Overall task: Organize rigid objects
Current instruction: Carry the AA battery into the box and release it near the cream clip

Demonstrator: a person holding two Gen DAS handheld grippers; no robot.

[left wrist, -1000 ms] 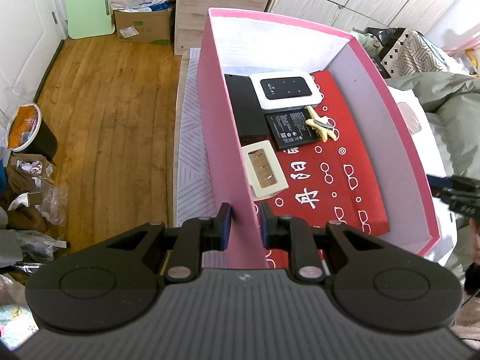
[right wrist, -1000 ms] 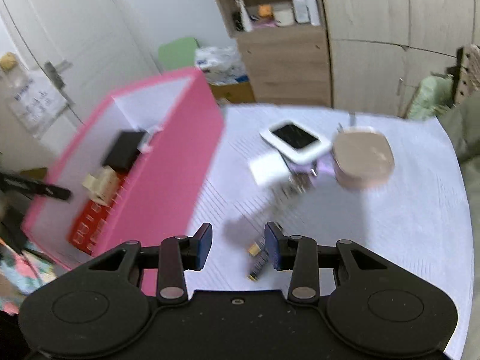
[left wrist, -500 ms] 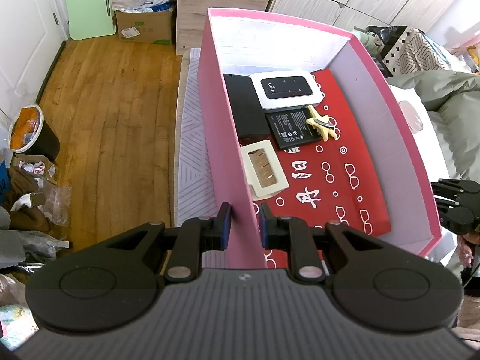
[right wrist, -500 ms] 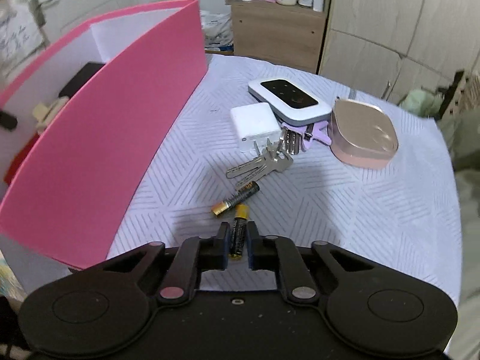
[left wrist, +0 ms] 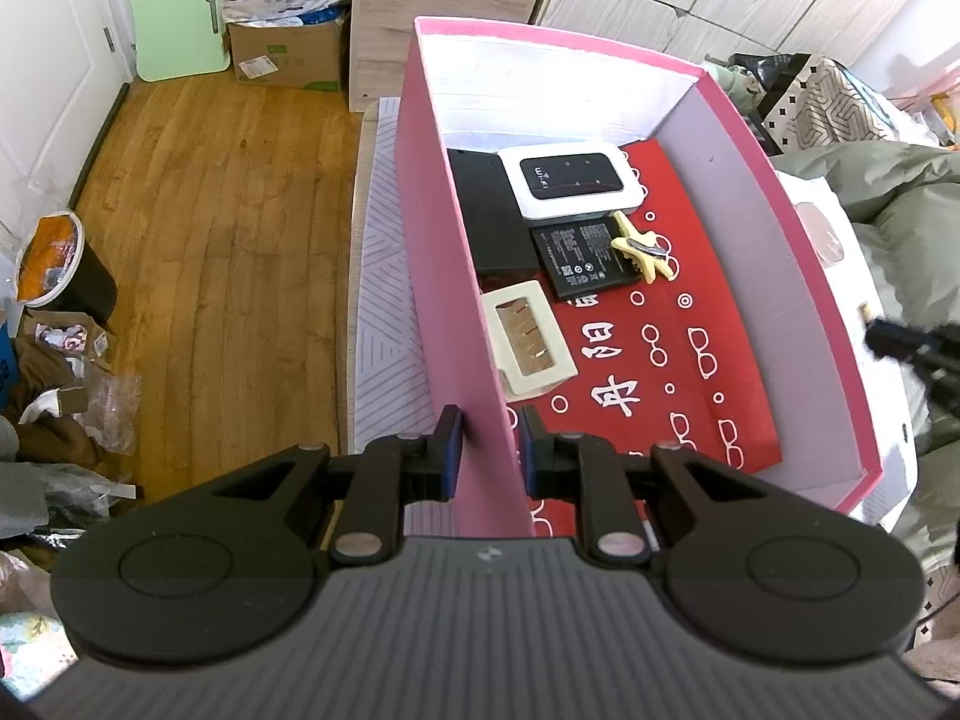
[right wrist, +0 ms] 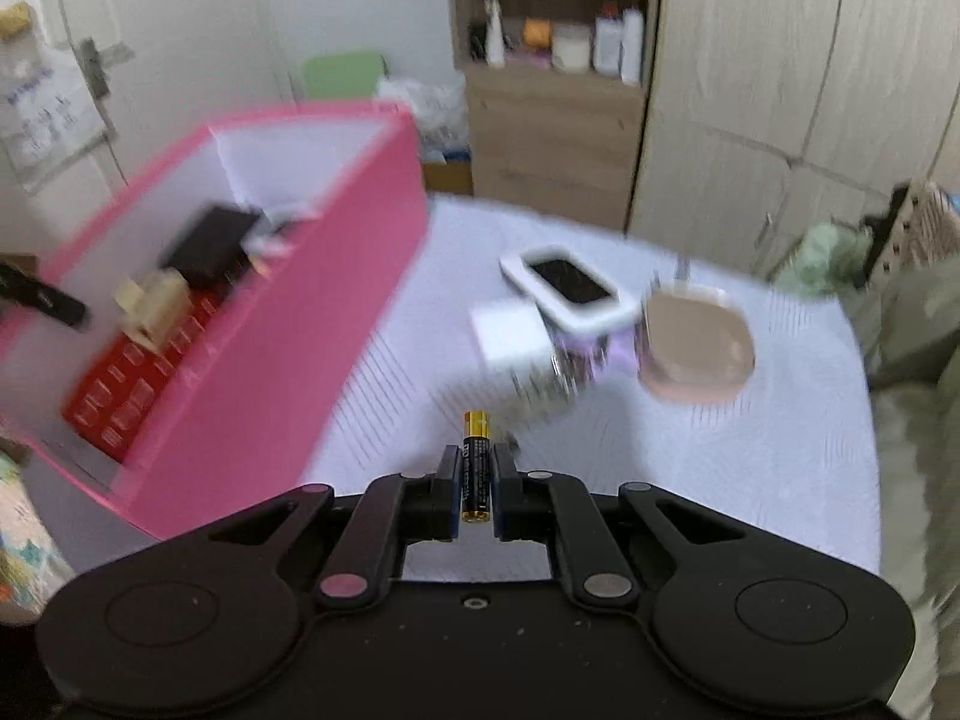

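White patterned tabletop (right wrist: 750, 468), pink box (right wrist: 288, 360) at left. Right gripper (right wrist: 476, 483) clamps battery (right wrist: 476, 468) lengthwise between its pads, gold tip protruding forward. Left gripper (left wrist: 489, 450) pinches box's near wall.

The pink box (left wrist: 780, 252) stood open on top; its red floor (left wrist: 690, 372) lay bare on the right, with items (left wrist: 558, 222) crowding the left.

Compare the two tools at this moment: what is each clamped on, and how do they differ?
The left tool grips the pink box by its side wall; the right tool pinches a battery. The left one's jaws stand wider apart, around the wall, while the right one's are nearly together. Both are shut on something.
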